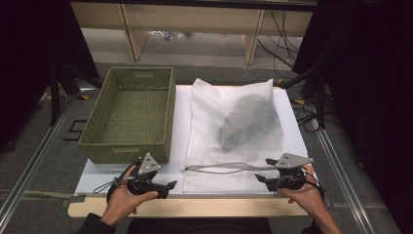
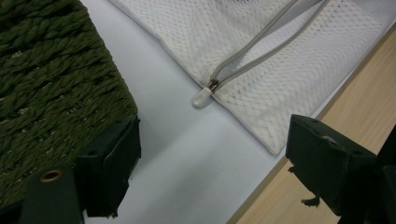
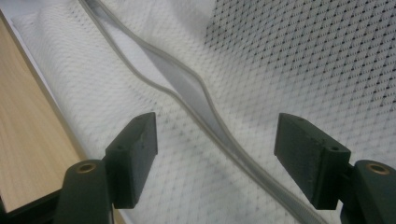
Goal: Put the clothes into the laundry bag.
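A white mesh laundry bag (image 1: 234,131) lies flat on the white table top, with a dark grey garment (image 1: 248,122) inside it. Its grey zipper (image 1: 229,168) runs along the near end and gapes open. The zipper pull (image 2: 203,97) sits at the bag's left corner. My left gripper (image 1: 168,186) is open near the table's front edge, left of the bag, with the pull ahead of its jaws (image 2: 208,168). My right gripper (image 1: 261,178) is open over the bag's right near end, its jaws astride the open zipper (image 3: 205,116).
A green woven basket (image 1: 129,114) stands at the left of the table, empty, close beside my left gripper (image 2: 46,84). The wooden table edge (image 1: 195,207) runs along the front. Cables lie on the floor at the right.
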{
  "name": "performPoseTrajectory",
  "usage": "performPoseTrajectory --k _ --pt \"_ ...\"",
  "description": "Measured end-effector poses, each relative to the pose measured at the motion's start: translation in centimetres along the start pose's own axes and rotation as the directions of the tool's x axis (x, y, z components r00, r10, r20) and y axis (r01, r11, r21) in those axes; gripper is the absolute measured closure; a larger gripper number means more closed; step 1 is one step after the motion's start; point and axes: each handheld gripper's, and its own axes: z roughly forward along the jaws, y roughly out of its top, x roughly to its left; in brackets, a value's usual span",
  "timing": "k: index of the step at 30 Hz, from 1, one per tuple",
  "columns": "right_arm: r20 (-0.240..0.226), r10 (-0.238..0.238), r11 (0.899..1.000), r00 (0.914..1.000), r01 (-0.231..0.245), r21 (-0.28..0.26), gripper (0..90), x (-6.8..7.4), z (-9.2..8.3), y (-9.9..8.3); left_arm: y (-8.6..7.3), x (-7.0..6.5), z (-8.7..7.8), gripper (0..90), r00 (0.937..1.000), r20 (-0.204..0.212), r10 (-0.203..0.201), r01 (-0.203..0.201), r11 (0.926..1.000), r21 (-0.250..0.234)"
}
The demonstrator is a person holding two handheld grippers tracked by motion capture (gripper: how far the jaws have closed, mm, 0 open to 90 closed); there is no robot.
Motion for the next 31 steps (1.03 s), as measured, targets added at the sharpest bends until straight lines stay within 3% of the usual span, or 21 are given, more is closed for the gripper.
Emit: performPoseTrajectory --k 2,4,7,8,10,11,13,14,15,22,31 --pt "0.008 0.004 1.000 1.0000 -0.004 0.005 29.8 0.2 -0.2 -0.2 0.0 0.0 -0.2 17.7 0.9998 -0.007 0.019 -0.018 0.9997 0.016" --pt "0.018 0.026 1.000 0.9995 -0.027 0.010 28.9 0.6 -0.6 -0.5 0.0 -0.2 -0.1 17.7 0.9999 -0.011 0.002 -0.002 1.0000 0.004" --pt "0.020 0.032 0.999 0.9993 -0.032 0.017 28.6 0.8 -0.9 -0.8 -0.1 -0.2 -0.3 17.7 0.9999 0.000 0.013 -0.013 0.9999 0.008" --pt "0.020 0.032 0.999 0.9993 -0.032 0.017 28.6 0.8 -0.9 -0.8 -0.1 -0.4 -0.2 17.7 0.9999 -0.009 -0.008 0.008 0.9999 -0.012" --pt "0.019 0.022 1.000 0.9996 -0.022 0.017 28.2 0.8 -1.0 -1.0 0.0 -0.3 -0.4 17.7 1.0000 -0.003 0.008 -0.008 0.9999 -0.008" --pt "0.017 0.029 0.999 0.9994 -0.029 0.022 27.9 0.9 -1.1 -1.1 0.0 -0.3 -0.3 17.7 1.0000 -0.001 -0.008 0.008 0.9999 -0.012" --pt "0.034 0.022 1.000 0.9992 -0.022 0.018 27.4 1.0 -1.3 -1.1 0.0 -0.3 -0.4 17.7 1.0000 -0.003 0.000 0.000 1.0000 -0.007" --pt "0.029 0.045 0.999 0.9986 -0.046 0.025 27.3 1.2 -1.4 -1.2 0.0 -0.3 -0.3 17.7 1.0000 -0.003 0.002 -0.002 1.0000 -0.007" --pt "0.037 0.021 1.000 0.9991 -0.021 0.013 27.2 0.9 -1.4 -1.1 0.1 -0.3 -0.4 17.7 1.0000 -0.003 0.004 -0.004 1.0000 -0.006" --pt "0.047 0.037 0.999 0.9982 -0.038 0.017 27.4 0.9 -1.5 -1.1 0.1 -0.6 -0.2 17.7 1.0000 -0.007 -0.005 0.005 0.9999 -0.013" --pt "0.055 0.002 1.000 0.9985 -0.003 0.006 27.4 0.6 -1.5 -1.1 0.1 -0.5 0.2 17.8 1.0000 -0.004 0.001 -0.001 1.0000 -0.009"
